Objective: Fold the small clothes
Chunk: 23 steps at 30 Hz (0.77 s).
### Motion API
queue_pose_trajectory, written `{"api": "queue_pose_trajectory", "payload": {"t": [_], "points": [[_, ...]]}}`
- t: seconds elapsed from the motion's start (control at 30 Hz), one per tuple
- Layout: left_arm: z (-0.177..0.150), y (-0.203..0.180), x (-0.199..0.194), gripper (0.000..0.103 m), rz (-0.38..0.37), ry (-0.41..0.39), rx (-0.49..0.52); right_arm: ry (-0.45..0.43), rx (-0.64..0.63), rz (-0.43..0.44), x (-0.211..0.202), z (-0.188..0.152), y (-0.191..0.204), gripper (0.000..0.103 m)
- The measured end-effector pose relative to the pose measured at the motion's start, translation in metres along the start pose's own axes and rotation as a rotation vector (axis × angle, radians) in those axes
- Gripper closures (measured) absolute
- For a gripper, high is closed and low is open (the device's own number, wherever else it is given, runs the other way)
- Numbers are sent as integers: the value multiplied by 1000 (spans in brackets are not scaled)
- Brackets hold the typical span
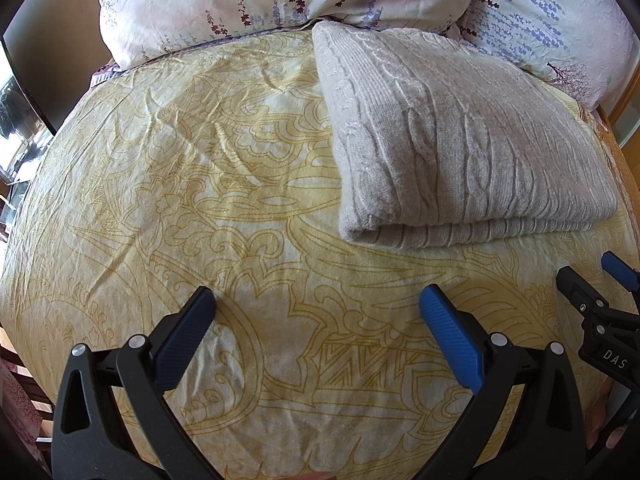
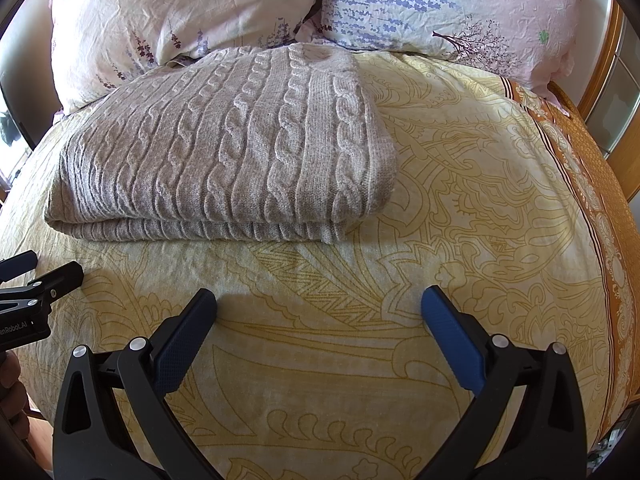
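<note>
Left wrist view: left gripper [image 1: 316,304] and right gripper [image 2: 319,304] are hovering with jaws wide open and empty near the folded sweater [image 1: 460,132] on the bed [image 1: 200,200]; folding is looking finished, so next is probably fetching another garment.

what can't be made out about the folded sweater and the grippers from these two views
- Folded sweater: sleeves, collar and underside are tucked inside the fold in both views, so neatness underneath is unknown.
- Right hand-held gripper: in the left wrist view the frame's right edge cuts it off; its own view shows it open.
- Left hand-held gripper: open; the bottom edge cuts off its handle.
- Pillows: top edge crops them.
</note>
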<state>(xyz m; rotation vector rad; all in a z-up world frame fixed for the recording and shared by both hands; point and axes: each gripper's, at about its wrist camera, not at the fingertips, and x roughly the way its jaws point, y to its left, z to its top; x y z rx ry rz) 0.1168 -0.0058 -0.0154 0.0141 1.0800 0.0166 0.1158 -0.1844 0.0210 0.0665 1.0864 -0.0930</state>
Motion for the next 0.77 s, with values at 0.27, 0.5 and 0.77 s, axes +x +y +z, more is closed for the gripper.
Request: {"api": "queue_pose_trajectory", "payload": {"t": [0.27, 0.5, 0.77], "points": [[0, 0, 0, 2, 0, 1, 0, 0, 0, 0, 0, 0, 0, 1], [0, -1, 0, 2, -1, 3, 5, 0, 1, -1, 0, 0, 0, 1], [0, 0, 1, 2, -3, 4, 9, 0, 2, -1, 0, 0, 0, 1]]}}
